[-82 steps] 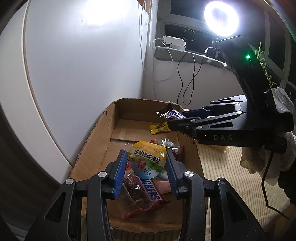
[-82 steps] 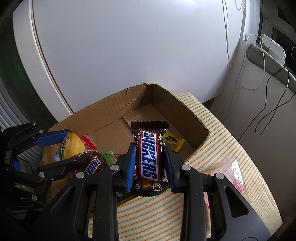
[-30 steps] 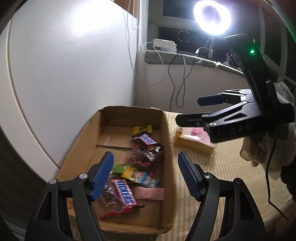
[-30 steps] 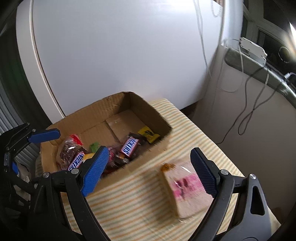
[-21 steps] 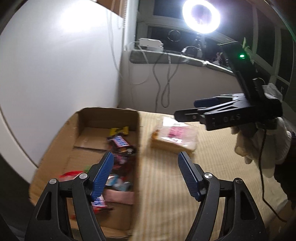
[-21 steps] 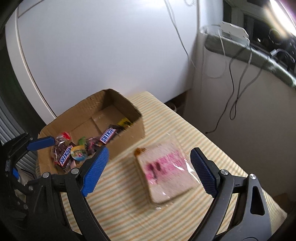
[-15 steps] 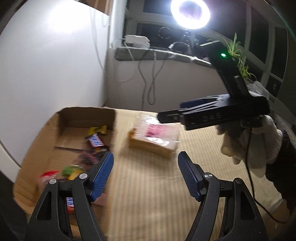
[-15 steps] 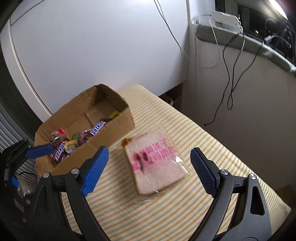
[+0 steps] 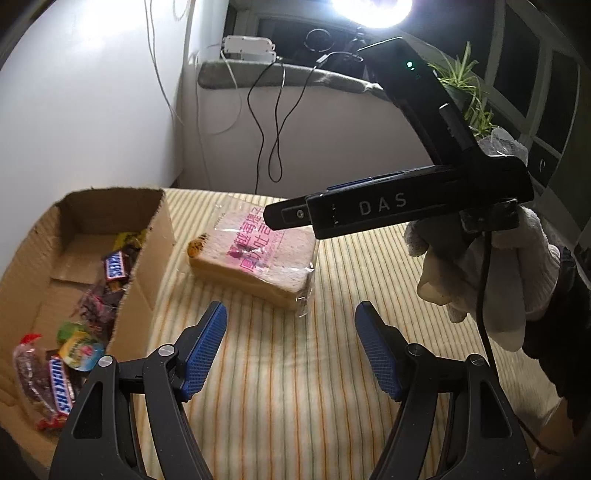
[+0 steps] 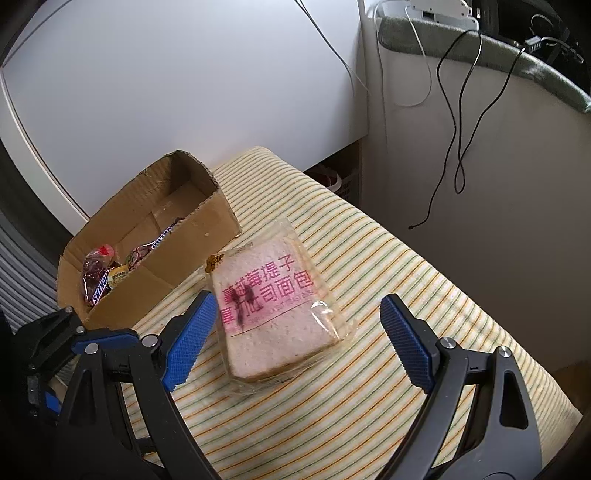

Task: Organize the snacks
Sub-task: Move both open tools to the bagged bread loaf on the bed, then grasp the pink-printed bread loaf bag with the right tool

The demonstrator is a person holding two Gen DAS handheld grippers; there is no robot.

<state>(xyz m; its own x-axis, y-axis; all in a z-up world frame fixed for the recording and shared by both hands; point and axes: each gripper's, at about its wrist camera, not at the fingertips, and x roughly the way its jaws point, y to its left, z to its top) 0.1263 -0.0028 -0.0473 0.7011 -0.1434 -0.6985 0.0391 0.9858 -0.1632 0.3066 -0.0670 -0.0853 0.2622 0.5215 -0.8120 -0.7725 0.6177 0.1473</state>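
Note:
A wrapped bread pack with pink print (image 9: 255,254) (image 10: 275,310) lies on the striped tablecloth, just right of an open cardboard box (image 9: 147,266) (image 10: 173,258). The box holds Snickers bars (image 9: 113,266), a yellow-lidded cup (image 9: 79,350) and other wrapped snacks. My left gripper (image 9: 291,350) is open and empty, above the cloth just short of the bread. My right gripper (image 10: 299,332) is open and empty, its jaws standing wide on either side of the bread from above. The right gripper also shows in the left wrist view (image 9: 295,214), over the bread's far side.
The striped cloth (image 9: 295,387) covers the table. A white panel (image 10: 184,74) stands behind the box. Black cables (image 10: 458,110) hang down the wall by a sill. A ring light (image 9: 373,11) and a plant (image 9: 469,92) are at the back right.
Both grippers let go of their snacks into the box, opened wide, and swung right from the box to the bread pack, which is now centred in both views.

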